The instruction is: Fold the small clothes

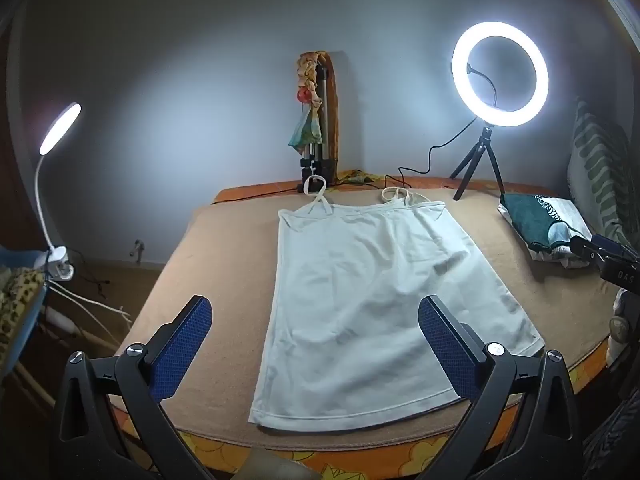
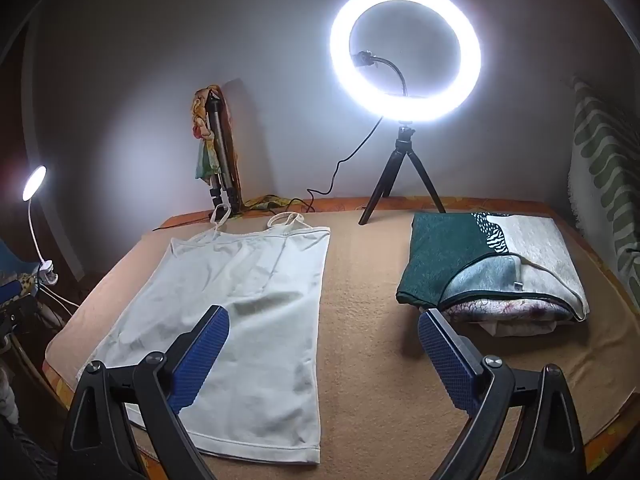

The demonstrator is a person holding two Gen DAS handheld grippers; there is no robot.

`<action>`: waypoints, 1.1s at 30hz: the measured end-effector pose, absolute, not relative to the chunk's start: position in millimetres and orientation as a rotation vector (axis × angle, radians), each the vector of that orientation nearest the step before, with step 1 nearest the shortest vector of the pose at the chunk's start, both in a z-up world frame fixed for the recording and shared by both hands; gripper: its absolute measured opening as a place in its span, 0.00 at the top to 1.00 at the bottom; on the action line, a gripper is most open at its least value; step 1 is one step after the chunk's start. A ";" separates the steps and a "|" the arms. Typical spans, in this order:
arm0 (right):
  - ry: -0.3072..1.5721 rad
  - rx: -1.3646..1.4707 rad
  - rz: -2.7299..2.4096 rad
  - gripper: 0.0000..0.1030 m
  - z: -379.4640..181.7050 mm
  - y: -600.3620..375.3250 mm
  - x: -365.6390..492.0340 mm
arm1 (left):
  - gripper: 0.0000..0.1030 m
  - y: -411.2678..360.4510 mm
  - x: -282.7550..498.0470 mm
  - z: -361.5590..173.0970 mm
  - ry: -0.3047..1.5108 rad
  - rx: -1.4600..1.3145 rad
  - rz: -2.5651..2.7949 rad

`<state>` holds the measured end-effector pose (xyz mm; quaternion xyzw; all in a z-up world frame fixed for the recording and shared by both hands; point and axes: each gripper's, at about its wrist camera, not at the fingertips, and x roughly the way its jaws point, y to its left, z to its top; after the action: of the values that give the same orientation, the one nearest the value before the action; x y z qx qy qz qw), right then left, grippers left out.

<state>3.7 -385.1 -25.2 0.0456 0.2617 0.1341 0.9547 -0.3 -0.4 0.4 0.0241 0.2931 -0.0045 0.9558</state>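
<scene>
A white strappy top point(image 1: 360, 300) lies flat and unfolded on the tan blanket point(image 1: 208, 264), straps toward the wall, hem toward me. It also shows in the right wrist view point(image 2: 248, 320). My left gripper point(image 1: 316, 316) is open and empty, held above the top's lower half near the hem. My right gripper point(image 2: 324, 332) is open and empty, held above the top's right edge and the bare blanket point(image 2: 368, 340) beside it. Part of the right gripper's body shows at the right edge of the left wrist view point(image 1: 612, 260).
A stack of folded clothes point(image 2: 492, 264) lies at the right of the blanket. A lit ring light on a tripod point(image 2: 404, 52) and a folded tripod with a scarf point(image 2: 218, 148) stand at the wall. A clip lamp point(image 1: 60, 124) stands left, with cables below.
</scene>
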 end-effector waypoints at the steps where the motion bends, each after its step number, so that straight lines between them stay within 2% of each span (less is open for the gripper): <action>1: 0.530 0.092 0.273 0.06 -25.2 -385.0 3.0 | 0.00 -0.5 -0.5 0.8 0.591 0.053 -0.010; 33: 0.504 0.056 0.266 0.06 -21.3 -382.0 4.3 | 0.00 2.5 -2.0 6.4 0.581 0.038 -0.006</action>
<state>4.3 -382.0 -21.3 0.0275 0.2486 0.1310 0.9593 -2.0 2.5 6.4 0.0186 0.2862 -0.0030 0.9580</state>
